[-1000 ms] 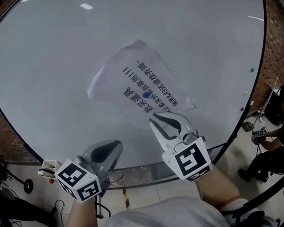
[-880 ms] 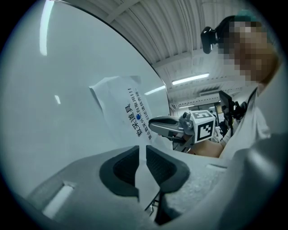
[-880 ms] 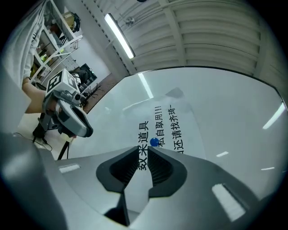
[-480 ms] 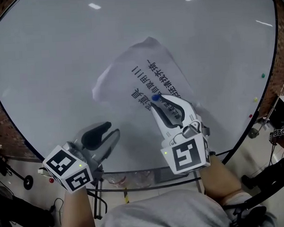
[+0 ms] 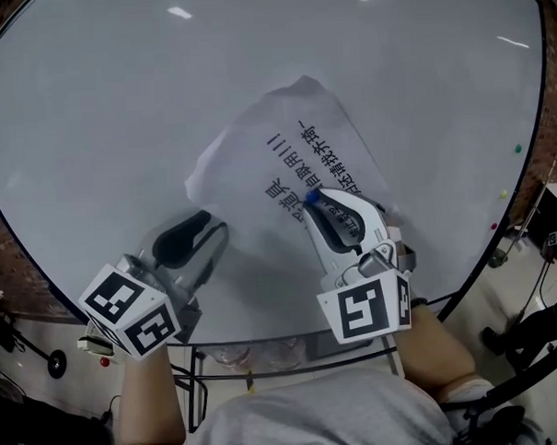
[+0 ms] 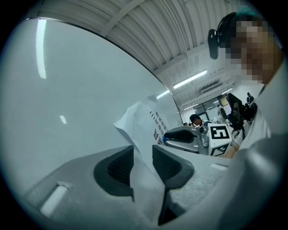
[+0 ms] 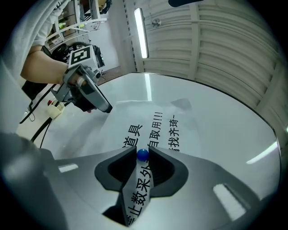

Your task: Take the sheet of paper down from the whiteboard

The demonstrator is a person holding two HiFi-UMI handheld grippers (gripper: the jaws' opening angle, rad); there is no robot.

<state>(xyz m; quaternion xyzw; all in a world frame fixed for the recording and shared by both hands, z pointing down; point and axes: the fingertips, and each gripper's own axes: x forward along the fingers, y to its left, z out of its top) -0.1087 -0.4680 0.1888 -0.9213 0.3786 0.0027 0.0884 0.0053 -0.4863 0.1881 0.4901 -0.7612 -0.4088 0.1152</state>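
White sheet of paper: on the whiteboard, centre of the head view, turned at a slant; black printed characters face out. Its left corner curls up off the board.
Blue magnet: small round ball on the printed part of the sheet, just right of centre frame.
Right gripper: lower right of centre in the head view, reaching up across the sheet's lower part. In its own view the two jaw tips press on either side of the magnet, closed down to the ball's width, and print shows through the slot behind the ball.
Left gripper: lower left of centre in the head view, at the sheet's lower-left edge. In its own view the jaws are drawn in to a narrow slot and the paper fills that slot, against both pads; the free corner rises above the jaws.
Grippers to each other: apart, one at each side of the sheet's lower half.
Marker cubes: one on each gripper, near the bottom of the head view.
Board edge: a few small coloured dots at far right, well away from the sheet.
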